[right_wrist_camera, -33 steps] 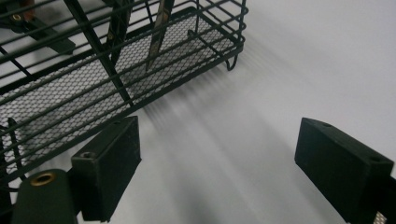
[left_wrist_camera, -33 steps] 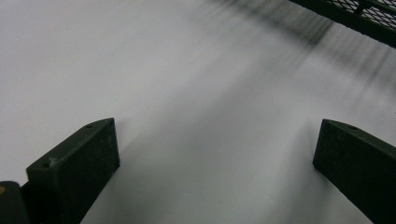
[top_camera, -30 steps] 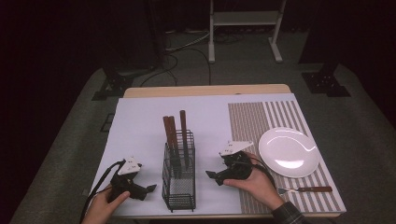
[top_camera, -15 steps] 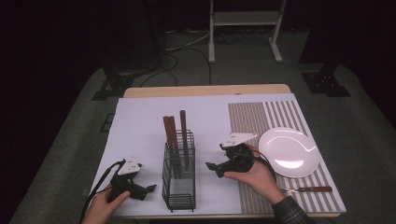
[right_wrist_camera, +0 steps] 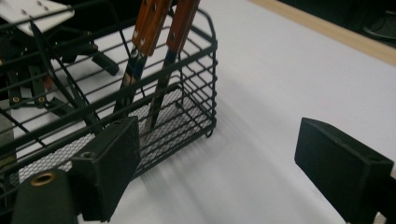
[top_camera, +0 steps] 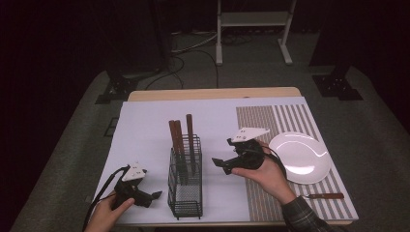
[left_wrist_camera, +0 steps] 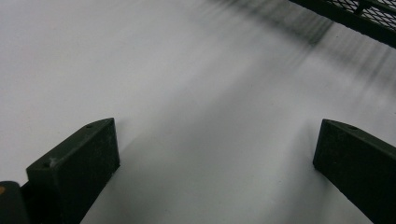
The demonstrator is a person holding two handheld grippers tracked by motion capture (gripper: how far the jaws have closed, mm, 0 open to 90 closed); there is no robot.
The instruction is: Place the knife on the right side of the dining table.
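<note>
Wooden-handled cutlery (top_camera: 181,137) stands upright in the black wire basket (top_camera: 185,193) on the white surface (top_camera: 145,130), between the left gripper (top_camera: 155,195) and the right gripper (top_camera: 216,163). Left gripper view: jaws spread wide above the bare surface, basket corner (left_wrist_camera: 369,18) near. Right gripper view: jaws spread, empty, just beside the basket (right_wrist_camera: 196,93) with the cutlery (right_wrist_camera: 154,28).

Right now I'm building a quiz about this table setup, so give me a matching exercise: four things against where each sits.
Things:
1. wire basket
2. white plate
3. left gripper
4. loose knife

Places:
A. on the striped mat
B. near edge, beside the plate
C. between the two grippers
D. left of the basket, jaws open

Pairs: 1-C, 2-A, 3-D, 4-B
</note>
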